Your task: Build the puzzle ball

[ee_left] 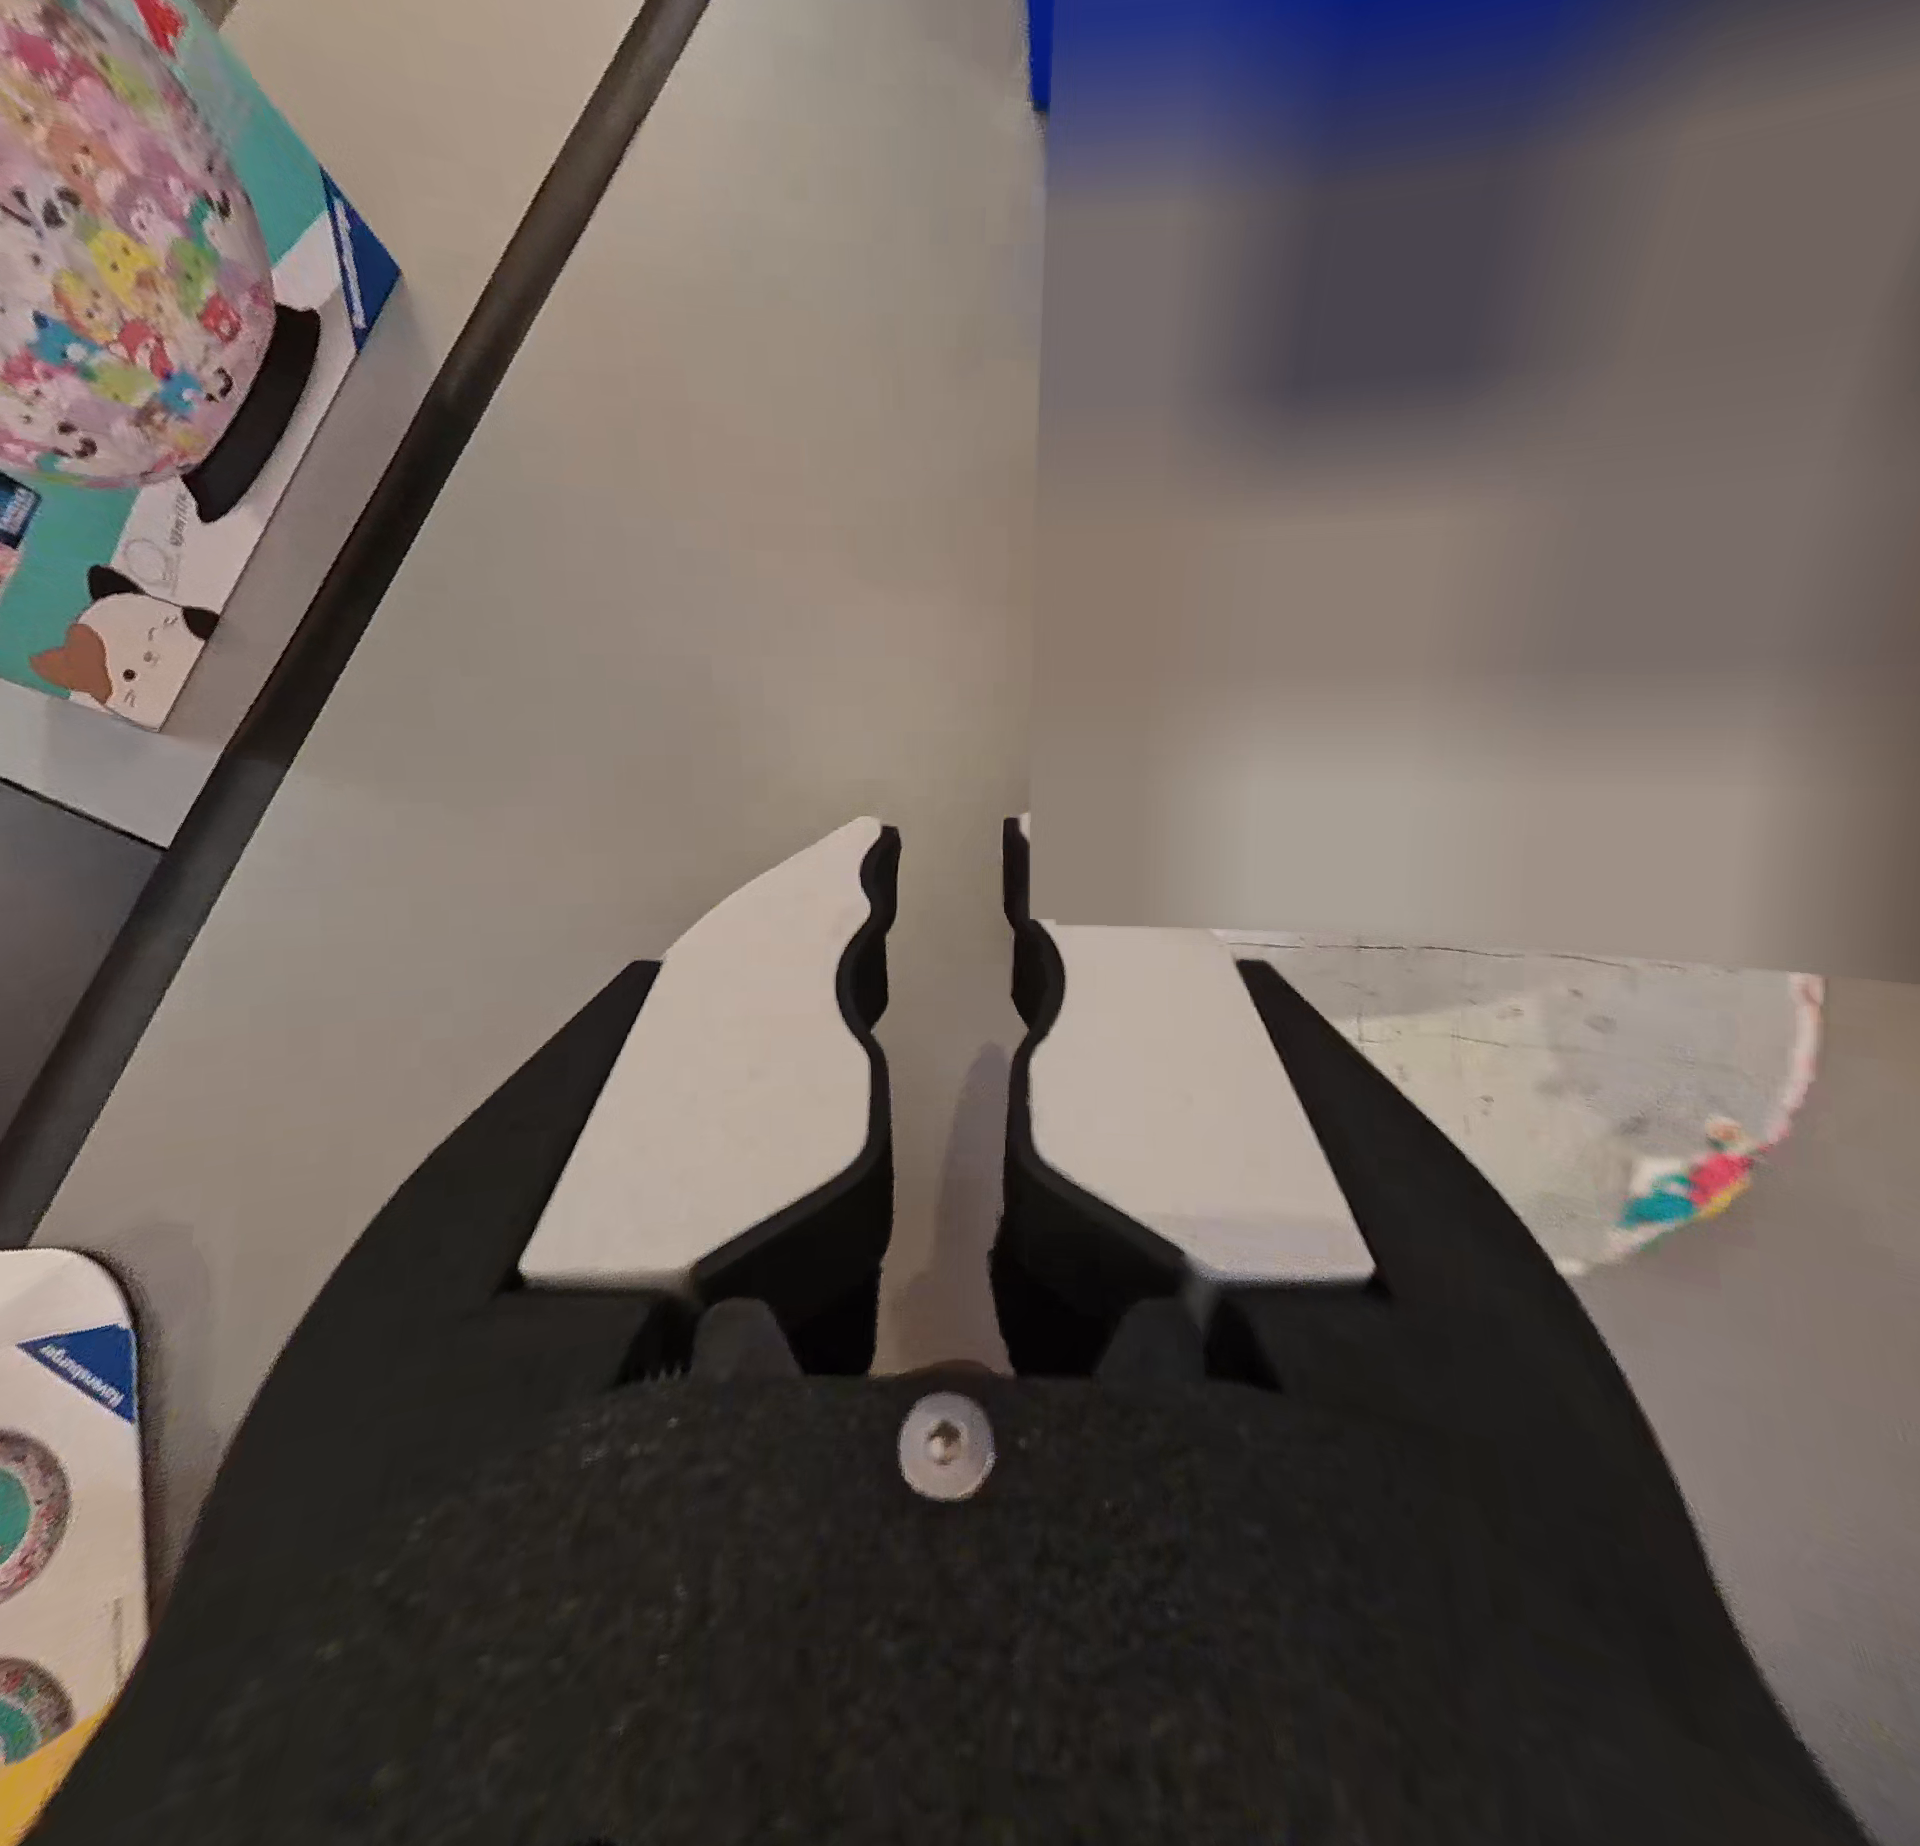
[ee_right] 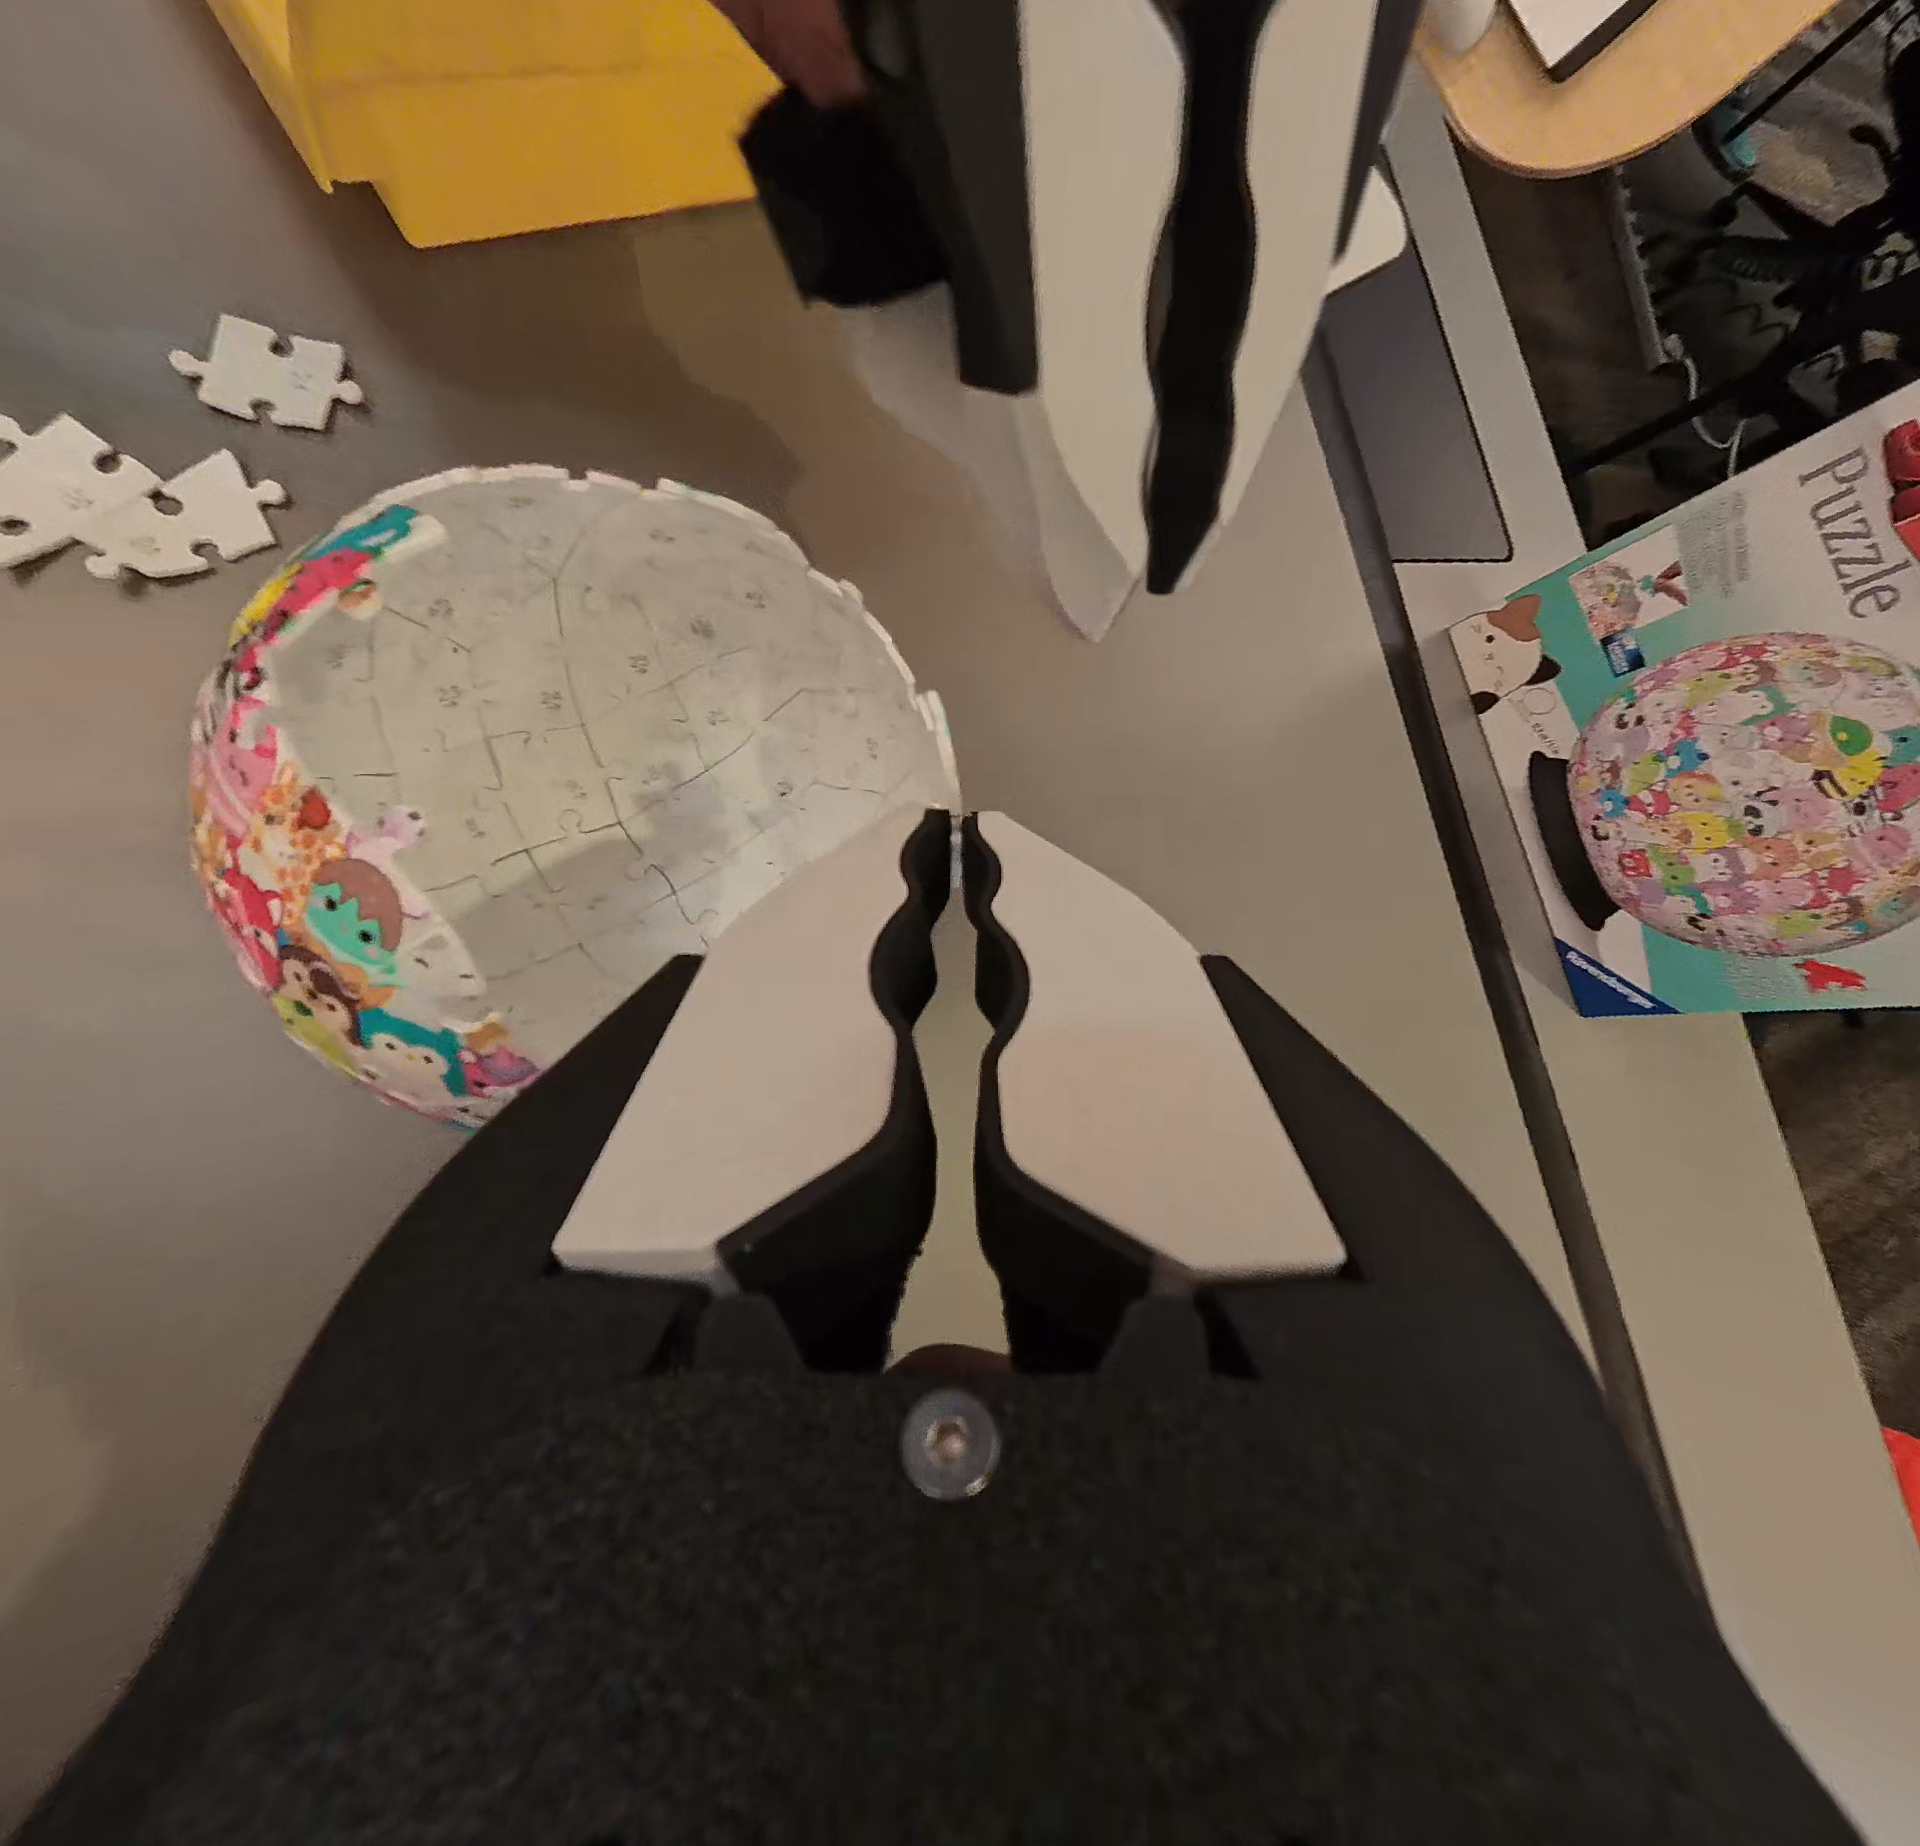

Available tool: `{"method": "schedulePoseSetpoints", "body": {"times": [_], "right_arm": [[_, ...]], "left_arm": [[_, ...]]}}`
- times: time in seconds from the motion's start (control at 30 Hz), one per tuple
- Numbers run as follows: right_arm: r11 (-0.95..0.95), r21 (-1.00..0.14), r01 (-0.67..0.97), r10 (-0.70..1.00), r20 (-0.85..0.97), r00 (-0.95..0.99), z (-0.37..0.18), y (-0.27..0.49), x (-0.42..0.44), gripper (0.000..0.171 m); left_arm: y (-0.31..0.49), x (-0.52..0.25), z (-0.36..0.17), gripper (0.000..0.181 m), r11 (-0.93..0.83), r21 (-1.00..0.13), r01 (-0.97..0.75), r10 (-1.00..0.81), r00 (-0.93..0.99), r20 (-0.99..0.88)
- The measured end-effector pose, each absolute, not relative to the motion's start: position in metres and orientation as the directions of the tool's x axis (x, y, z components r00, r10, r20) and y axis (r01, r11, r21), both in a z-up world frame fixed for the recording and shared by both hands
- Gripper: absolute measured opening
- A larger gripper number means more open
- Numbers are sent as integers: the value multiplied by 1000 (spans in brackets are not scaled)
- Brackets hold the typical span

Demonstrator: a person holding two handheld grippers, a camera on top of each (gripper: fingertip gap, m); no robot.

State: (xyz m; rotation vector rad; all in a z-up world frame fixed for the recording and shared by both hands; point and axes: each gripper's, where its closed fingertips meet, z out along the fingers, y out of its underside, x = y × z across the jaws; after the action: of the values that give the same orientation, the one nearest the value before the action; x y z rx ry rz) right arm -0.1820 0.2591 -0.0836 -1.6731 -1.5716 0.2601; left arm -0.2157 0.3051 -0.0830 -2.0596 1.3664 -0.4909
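Observation:
The partly built puzzle ball [ee_right: 582,716] lies on the grey table, an open shell with its grey numbered inside facing up and coloured cartoon print on the outside. My right gripper [ee_right: 956,822] is closed on the shell's near right rim. My left gripper [ee_left: 951,846] is open by a narrow gap and holds nothing. It hangs above the table to the right of the ball, and shows in the right wrist view [ee_right: 1132,591]. Part of the ball shows at the right of the left wrist view [ee_left: 1558,1100]. Loose pieces [ee_right: 135,518] lie white side up left of the ball.
A yellow bin [ee_right: 499,82] stands behind the ball. The puzzle box [ee_right: 1714,778] lies on a lower surface past the table's right edge and also shows in the left wrist view [ee_left: 156,342]. A printed leaflet [ee_left: 62,1484] lies at the lower left. A hand [ee_right: 790,9] holds the left gripper. Some 6 centimetres of space lies between my two pairs of fingers.

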Motion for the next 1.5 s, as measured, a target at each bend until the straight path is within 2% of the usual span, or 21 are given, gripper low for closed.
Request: {"method": "schedulePoseSetpoints", "body": {"times": [0.1, 0.17, 0.5, 0.67, 1.03, 1.2, 1.37, 1.5], "right_arm": [[119, -641, 759, 899, 394, 192, -88, 260, -183, 2], [129, -629, 766, 893, 409, 186, -90, 261, -185, 2], [155, -619, 770, 873, 450, 186, -93, 264, -185, 2], [165, -607, 777, 862, 472, 186, -92, 265, -185, 2], [180, -577, 797, 840, 512, 181, -91, 269, -181, 2], [167, -614, 772, 854, 481, 197, -85, 267, -178, 2], [155, -632, 759, 847, 481, 227, -82, 273, -175, 2], [154, -631, 761, 851, 476, 222, -84, 274, -179, 2]], "left_arm": [[317, -211, -91, 16, -305, -642, -704, -914, 406, -12], [315, -206, -91, 7, -303, -634, -712, -922, 388, 5], [301, -203, -86, 10, -267, -643, -718, -948, 316, 40], [313, -203, -101, 0, -270, -583, -767, -952, 304, 41], [314, -193, -122, 0, -234, -481, -845, -971, 232, 65], [313, -198, -105, 0, -228, -543, -808, -969, 243, 44], [307, -207, -90, 19, -203, -601, -773, -970, 244, 14], [295, -208, -83, 21, -181, -634, -752, -976, 219, 19]]}}
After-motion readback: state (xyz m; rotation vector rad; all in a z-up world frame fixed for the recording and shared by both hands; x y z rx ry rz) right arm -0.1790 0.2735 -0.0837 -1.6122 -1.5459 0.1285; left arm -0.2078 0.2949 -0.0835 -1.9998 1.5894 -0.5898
